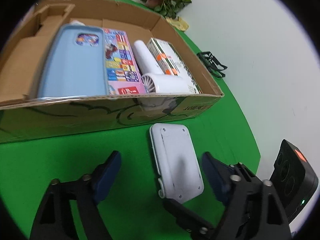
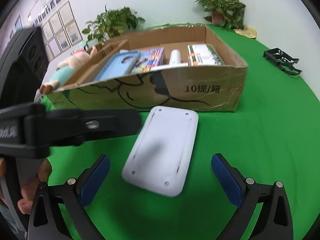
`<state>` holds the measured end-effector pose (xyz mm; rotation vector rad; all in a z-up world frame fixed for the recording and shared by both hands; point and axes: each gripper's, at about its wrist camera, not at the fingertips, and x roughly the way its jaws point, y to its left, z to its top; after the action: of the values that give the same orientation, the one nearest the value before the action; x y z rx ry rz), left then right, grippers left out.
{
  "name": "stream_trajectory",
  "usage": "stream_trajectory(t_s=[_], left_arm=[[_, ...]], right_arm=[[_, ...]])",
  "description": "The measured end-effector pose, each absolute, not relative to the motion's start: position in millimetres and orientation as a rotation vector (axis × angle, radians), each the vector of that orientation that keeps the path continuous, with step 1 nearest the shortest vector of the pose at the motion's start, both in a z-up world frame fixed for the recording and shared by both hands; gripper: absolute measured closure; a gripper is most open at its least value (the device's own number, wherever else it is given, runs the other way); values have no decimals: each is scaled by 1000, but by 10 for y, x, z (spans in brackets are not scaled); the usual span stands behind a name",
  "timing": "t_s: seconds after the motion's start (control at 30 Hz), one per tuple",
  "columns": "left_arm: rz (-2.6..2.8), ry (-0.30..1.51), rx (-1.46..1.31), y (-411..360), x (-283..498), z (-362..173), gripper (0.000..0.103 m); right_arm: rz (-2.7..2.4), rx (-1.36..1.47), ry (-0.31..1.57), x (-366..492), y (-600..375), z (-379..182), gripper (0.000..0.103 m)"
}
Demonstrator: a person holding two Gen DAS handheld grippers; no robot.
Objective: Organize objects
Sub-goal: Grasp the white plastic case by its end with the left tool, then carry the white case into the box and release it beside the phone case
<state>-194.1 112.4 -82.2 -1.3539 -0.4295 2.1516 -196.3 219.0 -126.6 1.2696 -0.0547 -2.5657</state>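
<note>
White plastic case [image 2: 162, 152] flat on green bench [image 2: 250, 150], underside up, long axis toward cardboard box [image 2: 200, 92]. Right gripper [image 2: 160, 178] spread, straddling it untouched; left gripper [image 1: 161, 172] spread.

Green-covered counter [image 2: 260, 140] before a plain white wall [image 2: 160, 4]. Potted plants at twelve o'clock [image 2: 116, 23] and one o'clock [image 2: 224, 8]; framed pictures [image 2: 60, 30] line the wall at ten o'clock. Even, diffuse light.

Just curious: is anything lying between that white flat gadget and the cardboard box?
No. Between the white device and the cardboard box only bare green cloth shows, clearest in the right wrist view.
</note>
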Motion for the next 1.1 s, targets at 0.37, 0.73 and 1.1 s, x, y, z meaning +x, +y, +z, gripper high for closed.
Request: stream_trajectory(t_s=[0.37,0.73,1.1], left_arm=[[2083,-268,-1417,1453,-1608,-905,55],[2126,-355,-1394,1325,-1107,-801,68],[2366,-232,-1047,1106,-1391,412,77]], right_arm=[[-2509,1225,20,-1682,2187,-1333,35],[-2533,1188,-2,-983,2292,-1284,37],[-2656,840,29,-1211,2117,-481,38]])
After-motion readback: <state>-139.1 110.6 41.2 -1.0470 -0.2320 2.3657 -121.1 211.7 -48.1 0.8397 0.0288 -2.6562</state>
